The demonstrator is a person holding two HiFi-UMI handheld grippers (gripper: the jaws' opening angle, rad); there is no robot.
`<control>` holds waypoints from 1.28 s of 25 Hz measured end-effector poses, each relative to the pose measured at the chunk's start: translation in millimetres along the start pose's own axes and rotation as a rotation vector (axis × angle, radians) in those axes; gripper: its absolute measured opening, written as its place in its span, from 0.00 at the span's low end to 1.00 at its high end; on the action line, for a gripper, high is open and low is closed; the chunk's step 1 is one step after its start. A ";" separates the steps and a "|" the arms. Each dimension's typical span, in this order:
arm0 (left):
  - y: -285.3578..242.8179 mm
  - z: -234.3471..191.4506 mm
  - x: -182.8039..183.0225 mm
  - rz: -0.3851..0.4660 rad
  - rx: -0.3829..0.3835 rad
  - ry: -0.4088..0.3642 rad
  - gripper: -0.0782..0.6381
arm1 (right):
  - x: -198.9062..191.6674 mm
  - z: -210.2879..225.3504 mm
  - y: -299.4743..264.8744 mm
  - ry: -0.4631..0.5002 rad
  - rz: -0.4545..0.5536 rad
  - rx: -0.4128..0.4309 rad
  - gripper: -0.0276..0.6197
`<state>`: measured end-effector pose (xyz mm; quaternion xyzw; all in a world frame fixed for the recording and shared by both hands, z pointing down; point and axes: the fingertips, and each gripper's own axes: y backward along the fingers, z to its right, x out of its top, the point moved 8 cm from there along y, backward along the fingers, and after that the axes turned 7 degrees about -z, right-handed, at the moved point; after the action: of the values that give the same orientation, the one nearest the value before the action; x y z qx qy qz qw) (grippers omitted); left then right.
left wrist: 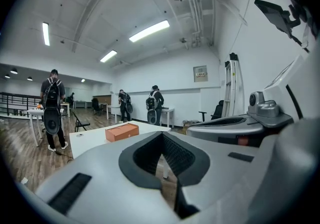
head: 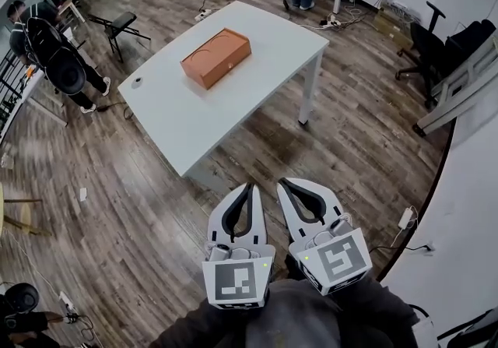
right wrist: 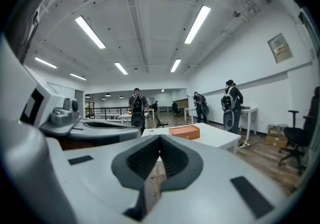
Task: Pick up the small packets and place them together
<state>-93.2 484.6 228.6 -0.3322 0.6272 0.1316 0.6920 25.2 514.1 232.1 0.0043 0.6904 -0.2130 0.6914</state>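
A white table (head: 187, 117) stands ahead on the wooden floor, and on it lies an orange box (head: 216, 58) with a small round object (head: 138, 82) near the left edge. I see no small packets in any view. My left gripper (head: 250, 186) and right gripper (head: 282, 181) are side by side in front of me, short of the table, both shut and empty. The left gripper view shows its jaws (left wrist: 161, 134) meeting, with the orange box (left wrist: 122, 132) beyond. In the right gripper view the gripper (right wrist: 160, 137) is likewise shut, the box (right wrist: 184, 131) ahead.
A person with a backpack (head: 54, 58) stands left of the table beside a black folding chair (head: 120, 26). More people and white tables are at the back. Black office chairs (head: 428, 43) sit at the right. A power strip (head: 405, 219) lies on the floor near me.
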 end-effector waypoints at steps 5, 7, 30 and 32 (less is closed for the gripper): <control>-45.3 5.8 15.0 -0.030 0.026 -0.005 0.10 | 9.8 44.2 -26.1 -0.014 -0.003 0.036 0.05; -60.6 8.6 21.1 -0.029 0.042 -0.011 0.10 | 11.1 58.7 -33.5 -0.010 -0.015 0.057 0.05; -139.9 -4.6 44.6 -0.035 0.201 0.023 0.10 | 33.3 127.0 -107.0 0.028 -0.004 0.213 0.05; -145.9 -11.9 44.2 -0.031 0.200 0.027 0.10 | 34.5 126.9 -115.5 0.037 -0.003 0.214 0.05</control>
<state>-7.2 358.1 229.5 -0.2731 0.6414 0.0530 0.7150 109.9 361.0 238.4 0.0808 0.6763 -0.2863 0.6739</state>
